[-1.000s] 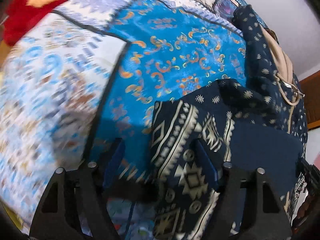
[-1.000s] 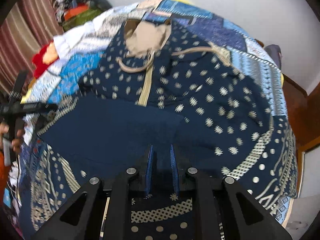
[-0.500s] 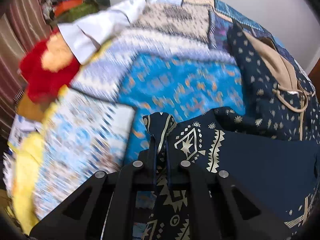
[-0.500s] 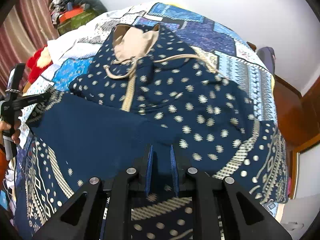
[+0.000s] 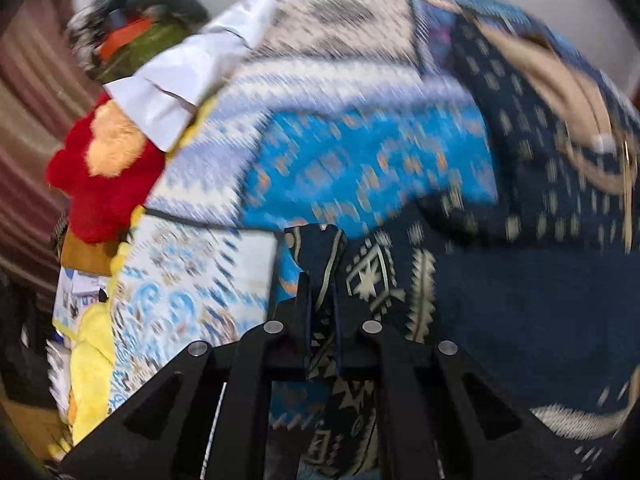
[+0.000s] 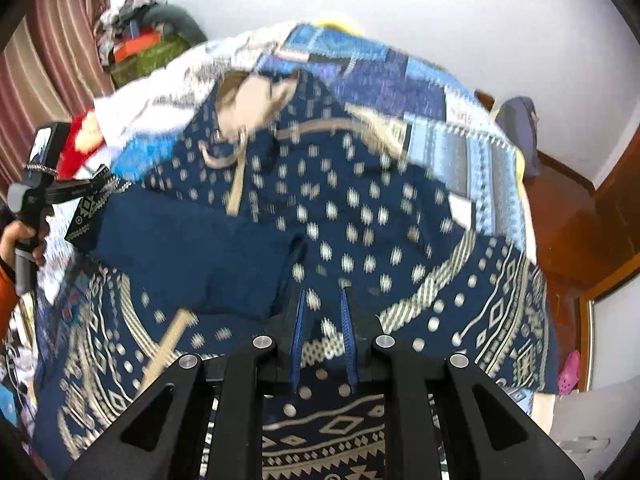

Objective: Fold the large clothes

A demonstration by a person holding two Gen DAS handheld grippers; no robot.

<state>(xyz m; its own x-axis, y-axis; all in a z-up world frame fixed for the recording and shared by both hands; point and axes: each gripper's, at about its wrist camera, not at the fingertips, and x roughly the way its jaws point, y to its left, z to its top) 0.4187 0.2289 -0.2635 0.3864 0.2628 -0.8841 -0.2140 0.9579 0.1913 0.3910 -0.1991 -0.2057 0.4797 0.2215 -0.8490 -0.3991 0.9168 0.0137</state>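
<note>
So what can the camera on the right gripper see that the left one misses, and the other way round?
Only the right wrist view shows the left gripper from outside, pinching a patterned corner, the person's hand on its handle, the brown wooden furniture and a pink shoe on the floor.

Only the left wrist view shows the yellow cloth at the bed's edge.

Both show the navy garment with cream patterns on the blue patchwork bedspread, the red plush toy and the clothes pile by the striped curtain. Each gripper is shut on the garment.
</note>
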